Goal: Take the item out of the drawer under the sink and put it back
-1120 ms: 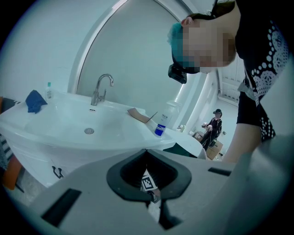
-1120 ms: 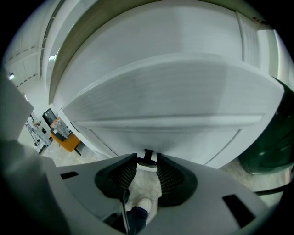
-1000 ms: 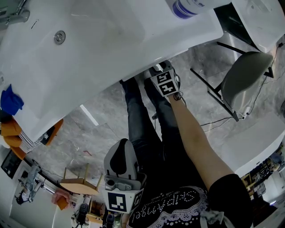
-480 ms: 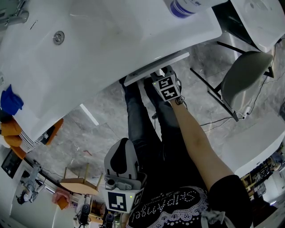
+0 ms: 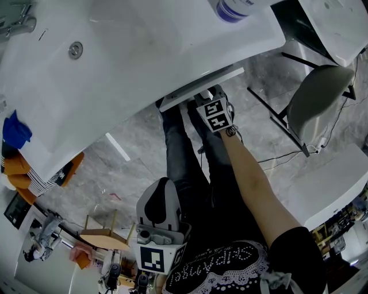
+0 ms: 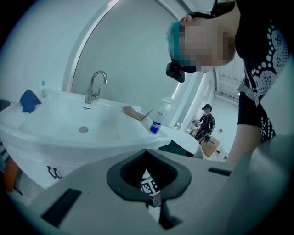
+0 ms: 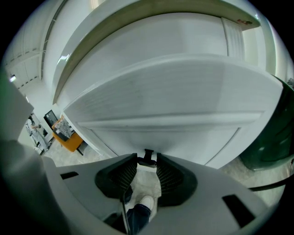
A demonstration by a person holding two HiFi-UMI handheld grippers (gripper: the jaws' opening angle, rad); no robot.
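From above in the head view, the white sink (image 5: 115, 57) overhangs a white drawer (image 5: 201, 85) that sticks out a little from under its front edge. My right gripper (image 5: 205, 95) is at the drawer's front. In the right gripper view the jaws of my right gripper (image 7: 148, 156) stand close on either side of the small black drawer handle (image 7: 148, 158), under the curved white drawer front (image 7: 174, 92). The drawer's inside is hidden. My left gripper (image 5: 161, 185) hangs low near the person's body, shut with nothing in it; the left gripper view shows the same gripper (image 6: 147, 152) pointing at the sink.
A blue-capped bottle (image 5: 233, 8) stands on the counter's right end and a blue cloth (image 5: 14, 129) lies on its left. A grey chair (image 5: 313, 103) is to the right, a wooden stool (image 5: 103, 235) at lower left. The person's legs (image 5: 184, 166) are below the drawer.
The drawer has slid out from under the sink's edge, with my right gripper moving back toward the person. My left gripper has stayed put.
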